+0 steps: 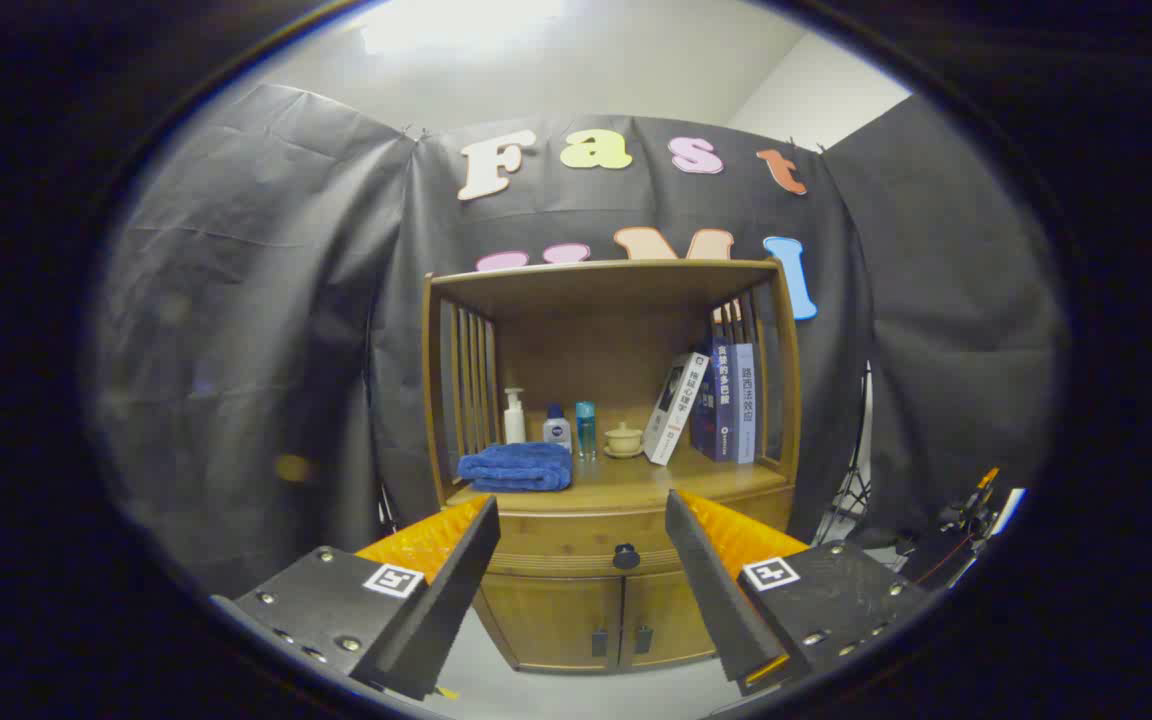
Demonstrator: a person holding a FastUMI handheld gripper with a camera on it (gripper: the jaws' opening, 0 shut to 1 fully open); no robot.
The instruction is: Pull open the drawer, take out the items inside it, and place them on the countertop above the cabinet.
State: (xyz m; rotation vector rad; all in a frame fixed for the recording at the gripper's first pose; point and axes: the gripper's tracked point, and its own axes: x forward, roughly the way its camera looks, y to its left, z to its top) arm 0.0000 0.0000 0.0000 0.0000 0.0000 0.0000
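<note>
While my gripper (582,520) fingers stand wide apart, holding nothing, the closed drawer (626,540) lies beyond them, its knob (626,556) centred, folded blue towel (517,467) above it

path: clear to drawer knob (626,556); towel (516,467), bottles crowd countertop (656,485) left

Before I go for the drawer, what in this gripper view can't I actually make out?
- Drawer contents: hidden, its front is closed behind the knob.
- Cabinet lower corners: covered by the fingers of the open gripper, which stands apart from the knob.
- Towel folds and bottles behind it: too small for detail.
</note>
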